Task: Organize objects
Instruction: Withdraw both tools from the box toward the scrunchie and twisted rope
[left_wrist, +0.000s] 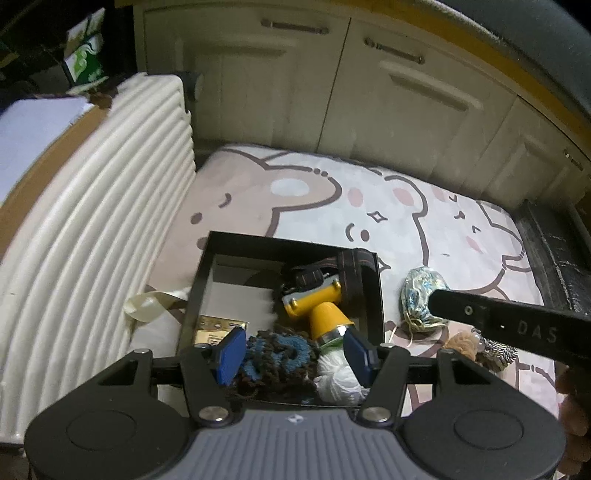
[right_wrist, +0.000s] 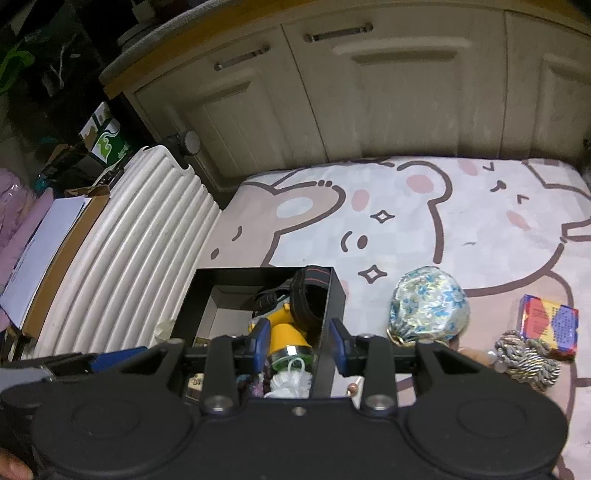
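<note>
Left gripper (left_wrist: 295, 352): blue pads apart, nothing clamped. It hangs over the near end of the black box (left_wrist: 258, 243). A blue-brown crochet piece (left_wrist: 277, 354) and a white yarn ball (left_wrist: 338, 373) are visible in the gap, lying in the box below.

Right gripper (right_wrist: 300, 343): pads closer together but a gap still shows, nothing gripped. In its own view the box's right wall lines up in the gap. The left wrist view puts that gripper's finger outside the box's right wall, above the floral pouch (right_wrist: 428, 306).

Inside the box:
- Yellow headlamp (left_wrist: 314, 299) mid-box, lens toward the near end, with its dark strap draped against the right wall.
- Gold card (left_wrist: 218, 328) at the near-left corner.
- Far-left part of the floor is bare.

Outside the box:
- The pouch is just right of it on the bear-print mat (right_wrist: 480, 229).
- A striped rope knot (right_wrist: 524, 358) and a small red-blue carton (right_wrist: 550, 325) are further right, touching each other.
- Cream ribbon (left_wrist: 147, 304) is against the left wall.
- White ribbed radiator (left_wrist: 92, 240) is left of that.
- Cream cabinet doors (right_wrist: 369, 110) are beyond the box, past the mat's far edge.
</note>
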